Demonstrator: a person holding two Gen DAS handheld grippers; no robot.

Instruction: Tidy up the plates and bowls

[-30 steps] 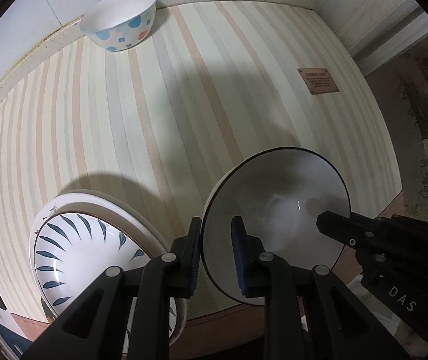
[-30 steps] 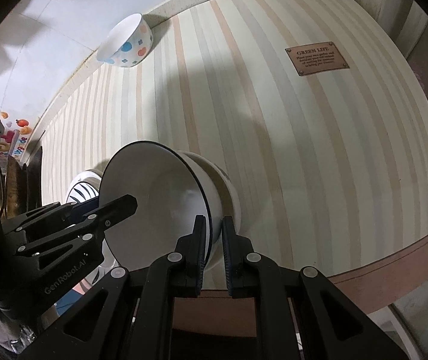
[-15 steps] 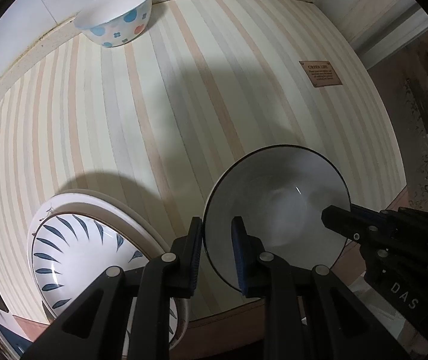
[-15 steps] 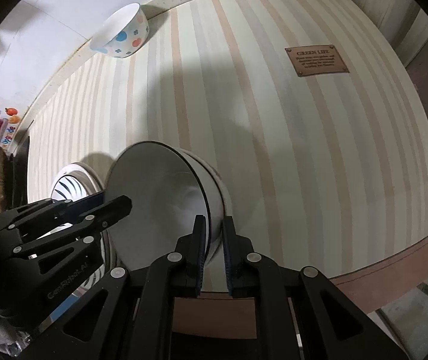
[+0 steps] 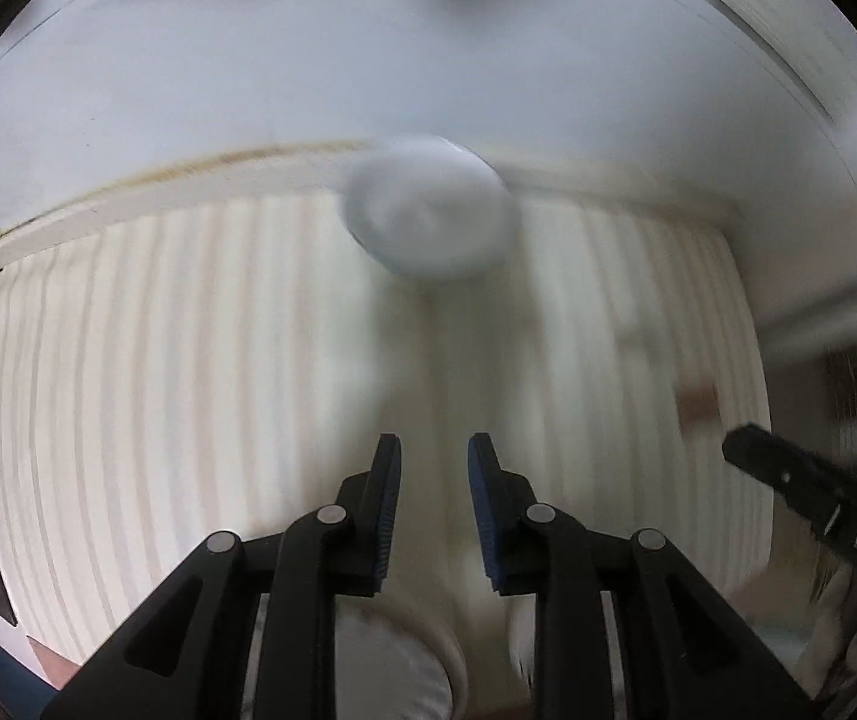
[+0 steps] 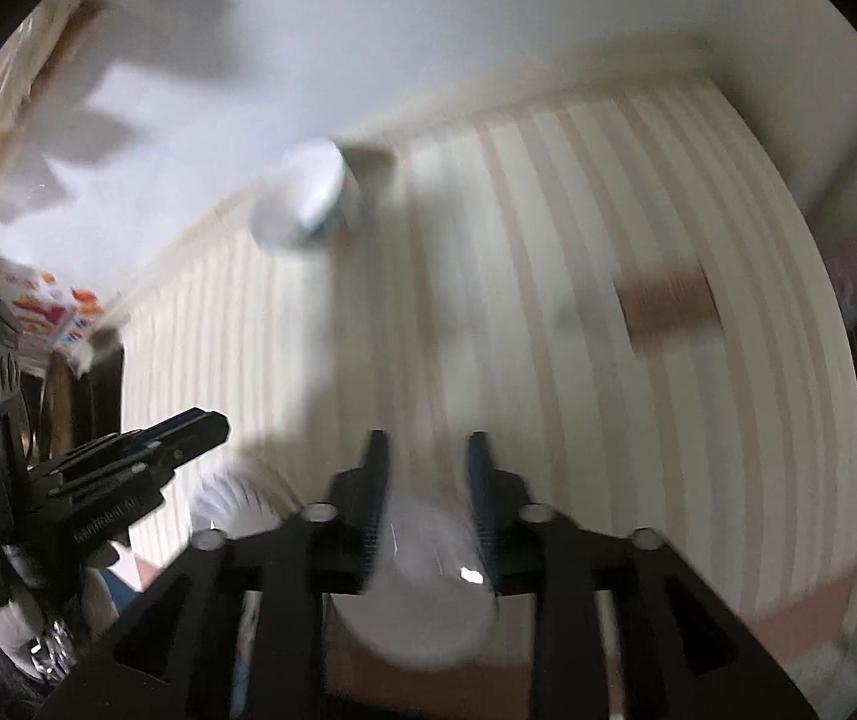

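Both views are blurred by motion. My left gripper [image 5: 434, 450] hangs over the striped table [image 5: 188, 360]; its jaws are opening slightly and only the table shows between them. My right gripper [image 6: 422, 450] has its jaws opening; the pads press on nothing. The white bowl [image 6: 422, 588] lies low behind its fingers, near the table's front edge. The leaf-pattern plate [image 6: 236, 498] lies left of that bowl, and a white round dish [image 5: 380, 660] shows under the left fingers. A dotted bowl [image 5: 428, 216] [image 6: 302, 198] stands at the back by the wall.
A brown label [image 6: 668, 306] [image 5: 698, 402] lies on the tablecloth to the right. A colourful box [image 6: 44, 312] and dark items stand at the table's left end. White walls close the back and right sides. The other gripper's fingers [image 5: 788, 480] [image 6: 146, 450] show at each view's edge.
Both grippers let go of the white bowl's rim, rose and swung toward the back of the table. The bowl stays near the front edge. The dotted bowl now sits nearer the centre of view.
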